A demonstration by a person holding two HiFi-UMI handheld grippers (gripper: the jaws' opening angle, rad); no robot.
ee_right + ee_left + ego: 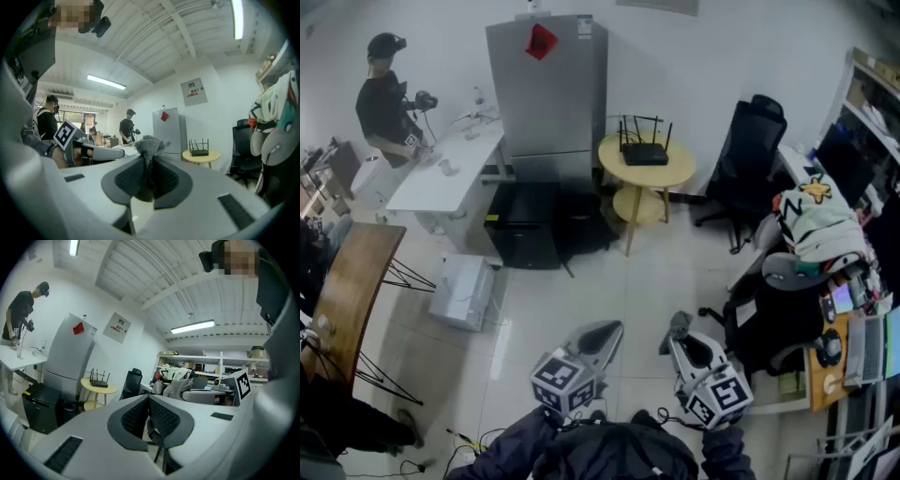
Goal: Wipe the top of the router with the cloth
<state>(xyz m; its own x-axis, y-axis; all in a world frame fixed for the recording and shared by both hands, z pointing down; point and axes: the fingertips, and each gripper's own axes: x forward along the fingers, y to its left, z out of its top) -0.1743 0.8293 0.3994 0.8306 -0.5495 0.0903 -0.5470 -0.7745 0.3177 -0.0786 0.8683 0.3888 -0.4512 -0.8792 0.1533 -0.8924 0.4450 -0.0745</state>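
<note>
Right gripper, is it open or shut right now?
Shut on the cloth: in its own view the right gripper has both jaws pinching the grey fabric, which bunches up above them.

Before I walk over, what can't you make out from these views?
- Router: too small in every view to judge dust on top.
- Cloth: right gripper view shows only a tuft; the right gripper hides the rest.
- Table: head view, its top hides most of the lower shelf.

Bright, even office light
A ceiling tube [192,326] glows right of the fridge [63,357]; gripper views bulge, corners black; nearest plastic slightly soft.
</note>
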